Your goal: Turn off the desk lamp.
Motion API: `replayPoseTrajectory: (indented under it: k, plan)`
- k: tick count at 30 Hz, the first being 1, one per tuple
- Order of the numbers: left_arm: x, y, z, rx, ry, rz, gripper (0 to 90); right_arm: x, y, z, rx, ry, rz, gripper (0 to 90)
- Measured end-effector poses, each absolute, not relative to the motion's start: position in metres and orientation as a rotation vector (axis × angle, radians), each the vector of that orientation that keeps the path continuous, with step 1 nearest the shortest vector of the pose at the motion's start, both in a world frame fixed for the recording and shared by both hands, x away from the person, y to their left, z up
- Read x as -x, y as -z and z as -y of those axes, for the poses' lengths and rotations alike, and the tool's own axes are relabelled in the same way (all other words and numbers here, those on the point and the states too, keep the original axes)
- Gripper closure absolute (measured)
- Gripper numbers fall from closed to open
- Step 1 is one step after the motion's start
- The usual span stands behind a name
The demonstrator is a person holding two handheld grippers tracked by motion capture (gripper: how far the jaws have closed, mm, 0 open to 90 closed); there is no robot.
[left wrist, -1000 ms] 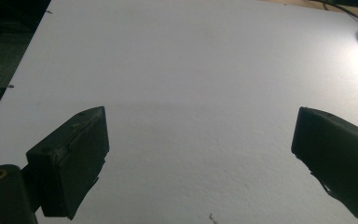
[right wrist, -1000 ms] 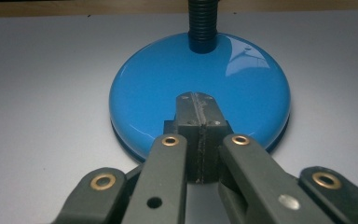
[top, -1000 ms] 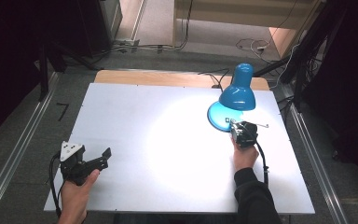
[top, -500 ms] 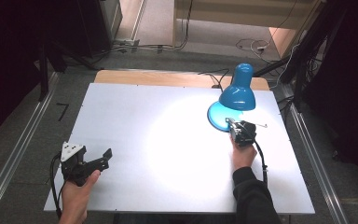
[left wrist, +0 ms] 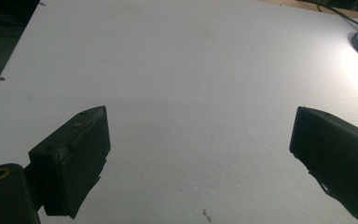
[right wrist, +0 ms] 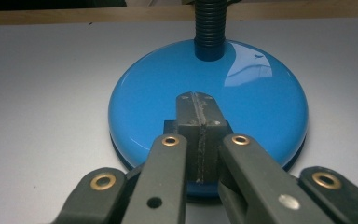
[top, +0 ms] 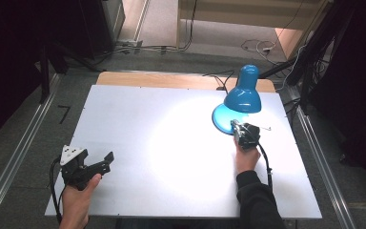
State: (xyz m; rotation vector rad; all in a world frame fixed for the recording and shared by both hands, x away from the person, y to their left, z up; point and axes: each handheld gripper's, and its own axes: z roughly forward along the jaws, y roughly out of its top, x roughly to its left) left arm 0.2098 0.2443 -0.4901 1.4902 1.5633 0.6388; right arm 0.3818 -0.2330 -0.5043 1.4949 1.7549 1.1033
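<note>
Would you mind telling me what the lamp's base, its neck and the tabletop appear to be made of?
Lamp base: glossy blue, probably painted metal or hard plastic; it carries sharp, bright reflections.
Neck: dark and ribbed, which suggests a flexible corrugated tube; whether metal or plastic, I cannot tell.
Tabletop: a matte white board with a faintly grainy surface, perhaps laminate or painted wood; the lamplight spreads on it softly, without glare.

No readable text anywhere that I can spot. The blue lamp base (right wrist: 205,107) is plain glossy enamel with no brand or label, the white table (top: 171,143) has no print, and the black jaws carry no markings either.
</note>
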Motion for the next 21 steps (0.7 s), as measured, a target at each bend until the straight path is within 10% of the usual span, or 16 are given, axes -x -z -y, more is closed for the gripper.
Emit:
replayPoseTrajectory:
  k: [21]
  plan:
    - [-0.2119, 0.4906, -0.2415, -1.502, -0.628, -1.557, 5.8, -0.3901, 0.5051, 0.2312, -1.503, -1.067, -1.775, 87.7]
